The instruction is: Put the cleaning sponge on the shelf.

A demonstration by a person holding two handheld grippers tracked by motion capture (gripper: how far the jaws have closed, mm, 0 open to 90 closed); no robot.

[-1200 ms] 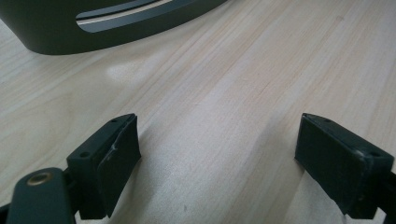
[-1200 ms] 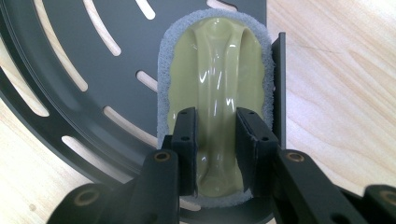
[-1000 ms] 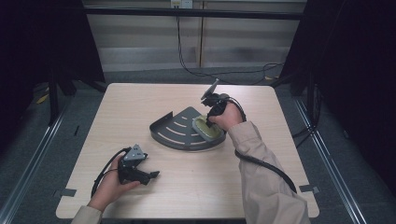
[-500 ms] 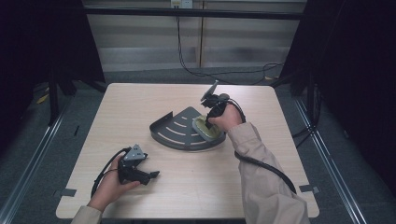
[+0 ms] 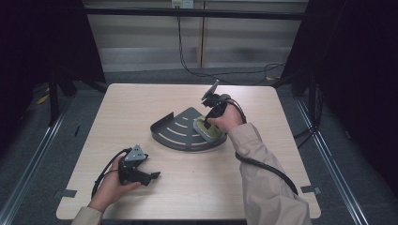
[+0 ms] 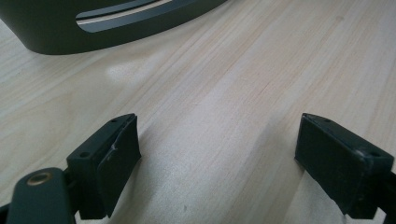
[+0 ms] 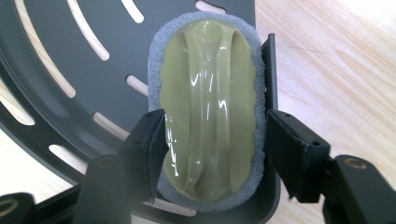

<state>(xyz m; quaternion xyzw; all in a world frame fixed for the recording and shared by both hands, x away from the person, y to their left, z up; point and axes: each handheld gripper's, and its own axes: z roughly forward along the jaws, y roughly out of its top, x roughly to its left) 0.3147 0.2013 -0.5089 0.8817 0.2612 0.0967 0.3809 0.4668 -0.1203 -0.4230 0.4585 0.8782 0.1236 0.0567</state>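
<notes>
In the high view, a dark grey quarter-round slotted tray (image 5: 180,130) lies near the middle of a light wooden table (image 5: 141,101). The right gripper (image 5: 210,127) comes down onto the tray's right corner, where an olive-green scrubbing pad (image 5: 207,129) sits on the tray floor; the person's right hand (image 5: 227,118) wraps the gripper's handle. The left gripper (image 5: 152,176) rests on the table near the front left edge, well apart from the tray, held in the left hand (image 5: 112,185).

In the left gripper view, its two black jaws stand spread wide with bare wood between them, lying low on the table top. The tray's curved outer wall (image 6: 107,21) runs along the top edge.

In the right gripper view, the jaws straddle the scrubbing pad (image 7: 210,107) at its near end, one at each long side. The left jaw touches the grey foam edge; the right jaw stands just beside it. The pad lies flat on the slotted tray (image 7: 70,51), close against the tray's straight right edge.
</notes>
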